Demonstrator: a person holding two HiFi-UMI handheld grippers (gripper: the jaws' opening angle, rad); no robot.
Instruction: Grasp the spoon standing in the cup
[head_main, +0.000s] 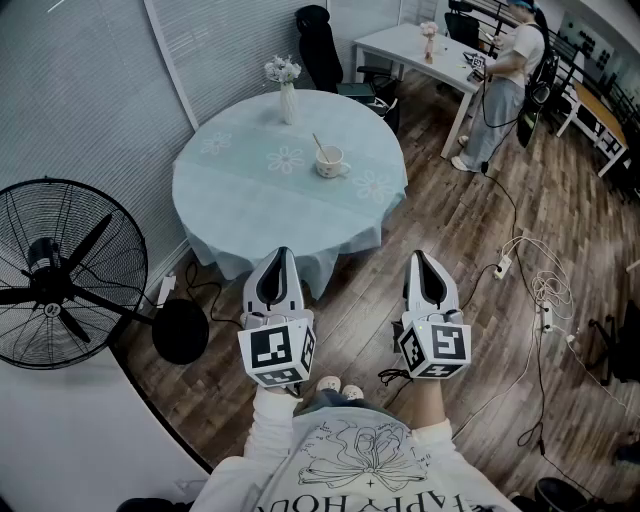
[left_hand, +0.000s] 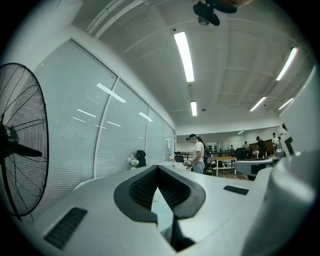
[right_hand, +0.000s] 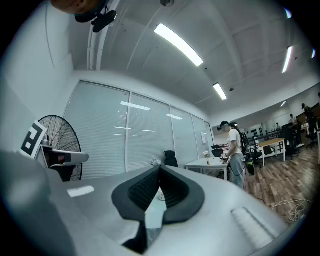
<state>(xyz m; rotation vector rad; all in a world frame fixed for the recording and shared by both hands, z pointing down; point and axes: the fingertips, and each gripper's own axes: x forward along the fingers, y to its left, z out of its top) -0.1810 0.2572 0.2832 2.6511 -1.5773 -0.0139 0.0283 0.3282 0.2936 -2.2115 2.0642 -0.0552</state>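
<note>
Pale blue cloth drapes the round table (head_main: 240, 195), where the white cup (head_main: 329, 162) holding a slim spoon (head_main: 318, 143) stands well ahead of the left gripper (head_main: 279, 253) and right gripper (head_main: 421, 257), ribbed jaws pressed together, empty, above plank floor (head_main: 470, 335).

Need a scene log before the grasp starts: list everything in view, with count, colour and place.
table: one, round, pale blue cloth, centre
cup: one, white, on the table
spoon: one, pale, standing in the cup
vase: one, white, with flowers, at the table's far edge
fan: one, black, on the floor at left
chairs: at least two, black, beyond the table
desk: one, white, far right
person: one, standing at the desk
cables: several, white and black, on the floor at right
left claw: one, white, shut, empty, short of the table
right claw: one, white, shut, empty, short of the table
</note>
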